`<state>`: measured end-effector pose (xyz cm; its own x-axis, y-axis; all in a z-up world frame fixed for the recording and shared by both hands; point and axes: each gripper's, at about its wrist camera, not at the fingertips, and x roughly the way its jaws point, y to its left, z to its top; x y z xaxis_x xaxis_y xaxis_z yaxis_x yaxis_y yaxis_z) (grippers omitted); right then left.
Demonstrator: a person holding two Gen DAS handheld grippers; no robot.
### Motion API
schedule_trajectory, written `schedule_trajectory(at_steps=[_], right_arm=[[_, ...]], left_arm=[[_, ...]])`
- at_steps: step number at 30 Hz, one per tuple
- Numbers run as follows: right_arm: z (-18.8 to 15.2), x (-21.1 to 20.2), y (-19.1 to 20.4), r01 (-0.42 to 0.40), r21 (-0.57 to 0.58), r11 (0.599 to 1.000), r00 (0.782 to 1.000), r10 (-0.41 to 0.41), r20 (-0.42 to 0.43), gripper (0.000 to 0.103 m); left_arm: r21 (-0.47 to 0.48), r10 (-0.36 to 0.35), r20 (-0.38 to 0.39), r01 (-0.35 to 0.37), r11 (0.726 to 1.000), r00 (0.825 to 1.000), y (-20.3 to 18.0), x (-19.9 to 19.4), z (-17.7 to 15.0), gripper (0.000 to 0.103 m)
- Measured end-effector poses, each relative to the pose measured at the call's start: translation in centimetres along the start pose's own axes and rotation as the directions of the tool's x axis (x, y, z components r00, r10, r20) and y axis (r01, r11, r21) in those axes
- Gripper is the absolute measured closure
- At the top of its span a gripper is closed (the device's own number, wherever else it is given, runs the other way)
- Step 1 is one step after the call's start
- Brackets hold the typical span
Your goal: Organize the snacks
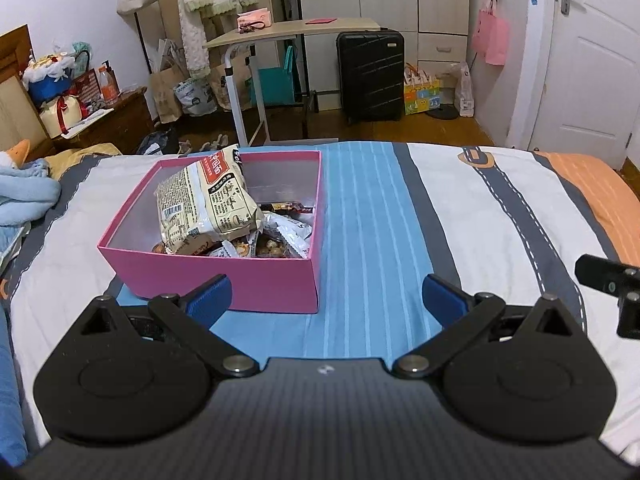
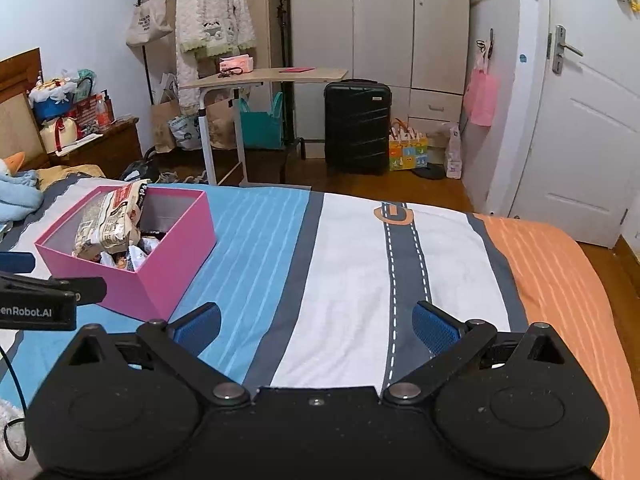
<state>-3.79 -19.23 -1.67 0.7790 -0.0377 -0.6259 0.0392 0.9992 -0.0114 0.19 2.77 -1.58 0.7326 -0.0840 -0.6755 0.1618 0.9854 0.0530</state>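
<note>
Snacks (image 1: 224, 216) fill the pink box (image 1: 224, 280); both hand-held grippers, left (image 1: 326, 300) and right (image 2: 316, 326), gape wide, empty.

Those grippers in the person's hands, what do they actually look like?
Both the left gripper and right gripper are matte black, with rounded bodies, hinged link arms and blue textured fingertips. One bears white "Robot.AI" lettering and a thin black cable.

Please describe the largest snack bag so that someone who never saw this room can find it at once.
Look at the bed with the striped cover, then at the open pink box standing on its blue stripe. Inside, the large cream bag leans tilted on top of the small packets and sticks up above the rim. It is much bigger than those and has a red label.
</note>
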Motion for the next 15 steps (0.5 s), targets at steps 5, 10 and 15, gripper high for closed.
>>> schedule_trajectory(at_steps=[5,10,15], right_arm=[[0.01,-0.18,-0.15,0.009,0.005,1.0,1.0,-0.009,0.003,0.0],[0.0,0.04,0.01,0.02,0.002,1.0,1.0,-0.02,-0.005,0.0],[0.02,0.29,-0.12,0.023,-0.002,1.0,1.0,-0.023,-0.013,0.0]], left_arm=[[-0.018,0.007,0.003,-0.007,1.0,1.0,-0.1,0.01,-0.11,0.0],[-0.018,0.006,0.001,-0.006,1.0,1.0,-0.12,-0.06,-0.2,0.0],[-0.007,0.001,-0.004,-0.001,1.0,1.0,-0.26,-0.06,-0.35,0.0]])
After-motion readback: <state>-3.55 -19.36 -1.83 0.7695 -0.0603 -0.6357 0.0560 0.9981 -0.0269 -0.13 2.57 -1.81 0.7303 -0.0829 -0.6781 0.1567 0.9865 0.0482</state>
